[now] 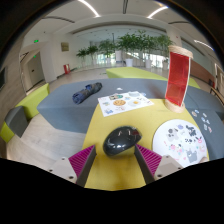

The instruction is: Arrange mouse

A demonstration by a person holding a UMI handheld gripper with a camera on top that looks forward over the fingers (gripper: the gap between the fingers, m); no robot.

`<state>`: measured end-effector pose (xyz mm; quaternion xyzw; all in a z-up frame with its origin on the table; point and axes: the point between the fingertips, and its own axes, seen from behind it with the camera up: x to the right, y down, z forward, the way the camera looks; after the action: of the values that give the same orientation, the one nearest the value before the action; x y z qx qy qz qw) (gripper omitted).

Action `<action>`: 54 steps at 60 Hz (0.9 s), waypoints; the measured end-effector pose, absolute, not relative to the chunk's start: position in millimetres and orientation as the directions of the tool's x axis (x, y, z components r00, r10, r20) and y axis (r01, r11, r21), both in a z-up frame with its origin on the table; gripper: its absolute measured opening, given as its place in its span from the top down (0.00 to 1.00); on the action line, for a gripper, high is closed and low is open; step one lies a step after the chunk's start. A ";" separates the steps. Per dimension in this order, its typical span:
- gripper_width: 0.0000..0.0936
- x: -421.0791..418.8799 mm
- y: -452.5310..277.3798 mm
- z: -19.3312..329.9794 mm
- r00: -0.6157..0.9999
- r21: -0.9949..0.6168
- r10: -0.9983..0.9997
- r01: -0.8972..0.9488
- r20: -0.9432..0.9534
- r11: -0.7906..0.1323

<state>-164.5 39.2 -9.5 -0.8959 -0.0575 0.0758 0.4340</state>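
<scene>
A glossy black, rounded plastic computer mouse (121, 141) lies on the yellow surface (120, 115), between the tips of the hand-held gripper (119, 160) and slightly ahead of them. The two fingers stand apart, their magenta pads (81, 160) facing inward, with a gap showing on each side of the mouse, so nothing is clamped yet. The mouse rests on the surface under its own weight.

This looks like the approach just before the grasp: the fingers straddle the mouse but do not press on it. The next move probably calls for easing forward a little so the pads flank the mouse's widest part, then closing evenly, since the smooth domed shell could slip out of an off-centre pinch.

Just to the right of the mouse lies a round white plate with dark printed figures (181, 140). Beyond it stands a tall red and white upright container (178, 78), and a white printed card (124, 102) lies further ahead.
</scene>
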 end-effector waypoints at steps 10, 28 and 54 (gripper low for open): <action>0.14 -162.0 75.3 -11.5 0.992 -0.793 0.102 0.001 -0.076 -0.609; 0.41 -173.2 103.9 -15.1 0.997 -0.804 0.071 0.036 -0.008 -0.594; 0.54 -45.6 84.2 161.1 0.994 -0.923 0.110 0.049 0.007 -0.381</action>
<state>-45.6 84.2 161.1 -0.8304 -0.0477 0.0275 0.5545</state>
